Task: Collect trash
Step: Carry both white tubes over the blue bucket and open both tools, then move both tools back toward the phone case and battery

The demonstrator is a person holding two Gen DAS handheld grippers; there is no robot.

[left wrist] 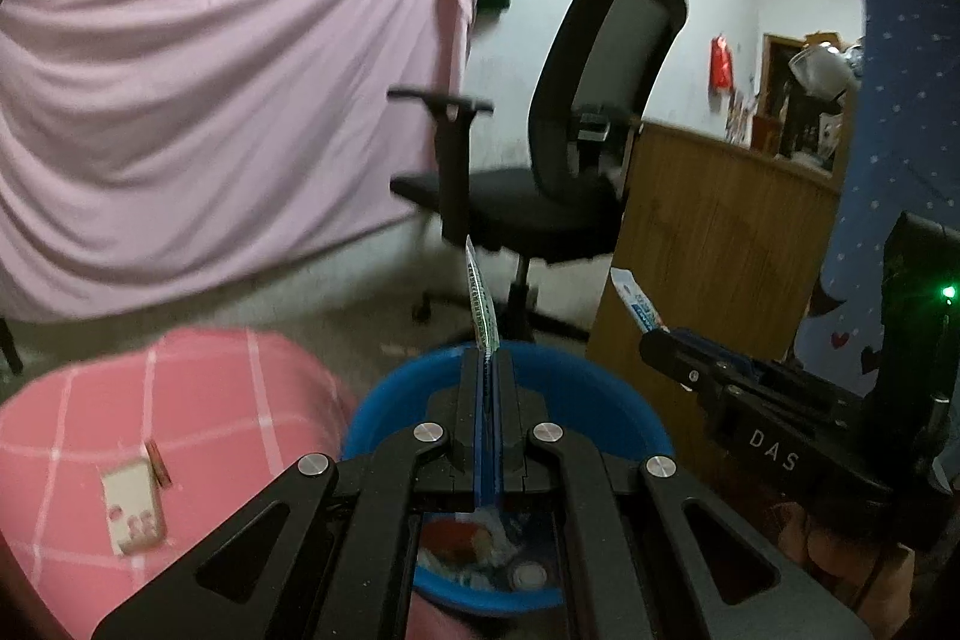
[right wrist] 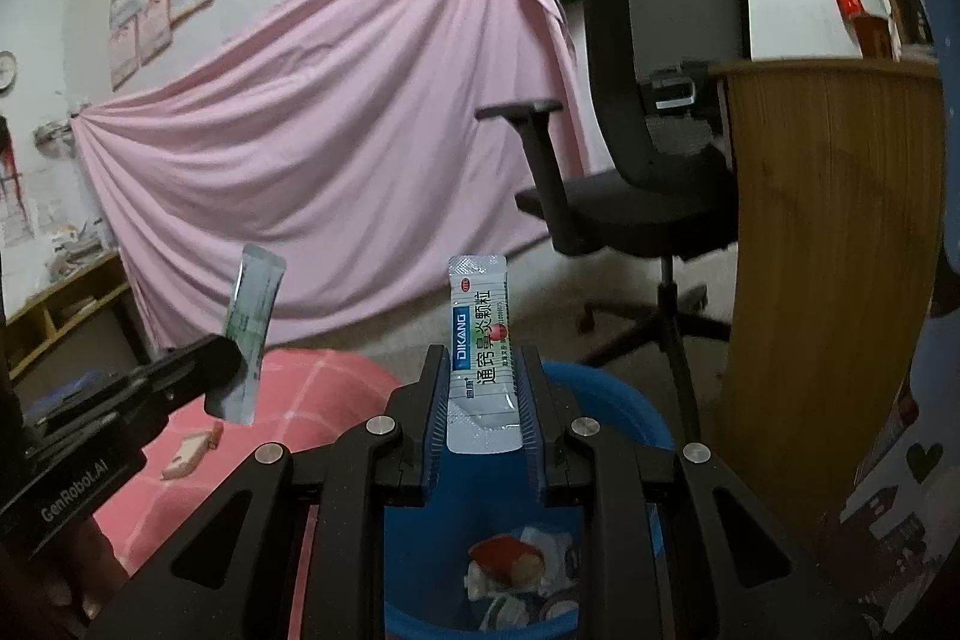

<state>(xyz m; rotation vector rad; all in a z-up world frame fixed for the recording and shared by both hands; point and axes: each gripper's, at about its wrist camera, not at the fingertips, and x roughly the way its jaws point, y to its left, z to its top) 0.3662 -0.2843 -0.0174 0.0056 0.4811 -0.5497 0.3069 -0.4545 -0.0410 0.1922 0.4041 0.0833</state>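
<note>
i have the left gripper (left wrist: 487,361) with its jaws clamped flat on a green-printed sachet (left wrist: 482,307), and the right gripper (right wrist: 483,382) with jaws narrow, gripping a white dikang sachet (right wrist: 480,334) upright. both hang above the blue bin (right wrist: 606,400), beside the pink checked bed (left wrist: 180,400); wrappers lie inside the bin.

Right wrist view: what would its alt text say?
A black two-finger gripper clamps an upright white sachet above a blue plastic tub of litter; at left, a second gripper holds a green-white sachet.
</note>
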